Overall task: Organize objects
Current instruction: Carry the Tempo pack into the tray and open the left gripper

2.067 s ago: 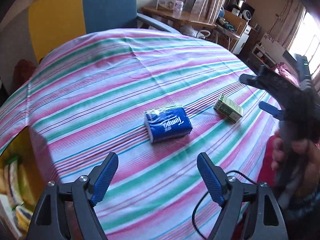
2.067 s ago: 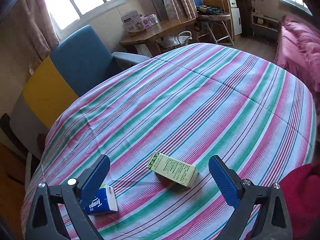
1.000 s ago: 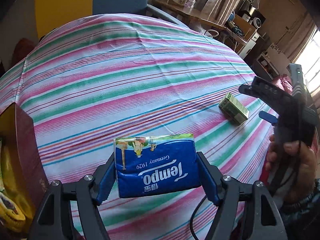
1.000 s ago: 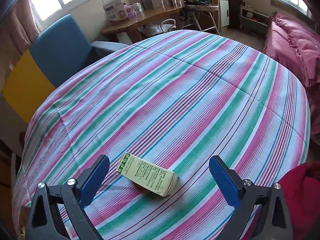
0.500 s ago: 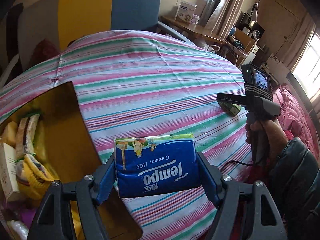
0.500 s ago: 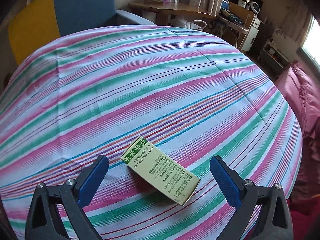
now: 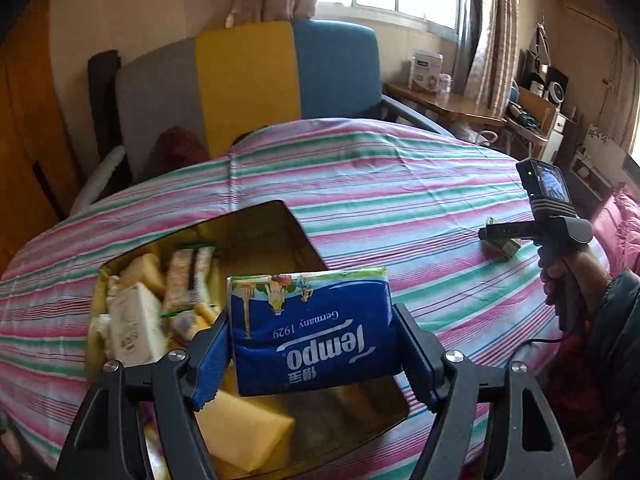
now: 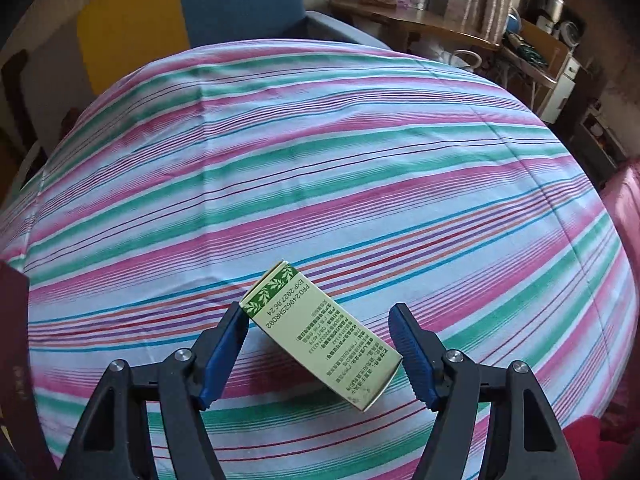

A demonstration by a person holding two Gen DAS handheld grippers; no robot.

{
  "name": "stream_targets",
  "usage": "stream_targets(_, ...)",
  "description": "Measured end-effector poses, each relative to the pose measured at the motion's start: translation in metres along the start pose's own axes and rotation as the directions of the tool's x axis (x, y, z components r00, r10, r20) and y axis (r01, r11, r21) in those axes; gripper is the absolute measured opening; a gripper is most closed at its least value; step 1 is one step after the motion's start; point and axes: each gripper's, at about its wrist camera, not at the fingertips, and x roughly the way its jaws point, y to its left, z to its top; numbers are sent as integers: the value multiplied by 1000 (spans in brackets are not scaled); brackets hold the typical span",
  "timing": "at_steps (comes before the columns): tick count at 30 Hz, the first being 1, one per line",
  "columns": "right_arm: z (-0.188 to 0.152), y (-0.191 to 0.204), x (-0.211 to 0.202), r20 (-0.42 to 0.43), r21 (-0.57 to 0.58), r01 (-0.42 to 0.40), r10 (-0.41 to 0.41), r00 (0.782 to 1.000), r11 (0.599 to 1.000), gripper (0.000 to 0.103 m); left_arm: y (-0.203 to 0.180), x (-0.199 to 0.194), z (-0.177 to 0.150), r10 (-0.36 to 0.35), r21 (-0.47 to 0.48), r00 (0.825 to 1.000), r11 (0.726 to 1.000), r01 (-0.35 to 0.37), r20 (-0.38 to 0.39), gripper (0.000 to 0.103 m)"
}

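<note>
My left gripper (image 7: 312, 316) is shut on a blue Tempo tissue pack (image 7: 316, 340) and holds it in the air over an open box (image 7: 260, 210) with a gold inside, filled with several packets and cartons. A green and cream carton (image 8: 324, 336) lies slantwise on the striped tablecloth (image 8: 320, 140) between the jaws of my right gripper (image 8: 318, 320). Those jaws are closing, and the blue pads stand right at two opposite corners of the carton, which rests on the cloth. In the left wrist view the right gripper (image 7: 502, 233) hangs over the same carton (image 7: 505, 245), held by a hand (image 7: 568, 280).
A chair with grey, yellow and blue back panels (image 7: 248, 80) stands behind the table. A wooden desk with a white box (image 7: 428, 70) and shelves fills the back right. A dark red edge of the open box (image 8: 12, 340) shows at the far left of the right wrist view.
The left gripper has carried the tissue pack left and up, from over the cloth to over the open box. The right jaws have narrowed around the green carton and the wrist has rolled.
</note>
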Motion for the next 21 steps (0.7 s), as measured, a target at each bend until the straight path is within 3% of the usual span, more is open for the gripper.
stream_targets(11, -11, 36, -7, 32, -127, -85, 90, 995, 988, 73, 26, -22, -14, 53, -30, 998, 998, -52, 39, 75)
stream_targets(21, -18, 48, -2, 0, -184, -82, 83, 997, 980, 73, 41, -16, -25, 59, -60, 998, 997, -58, 14, 75)
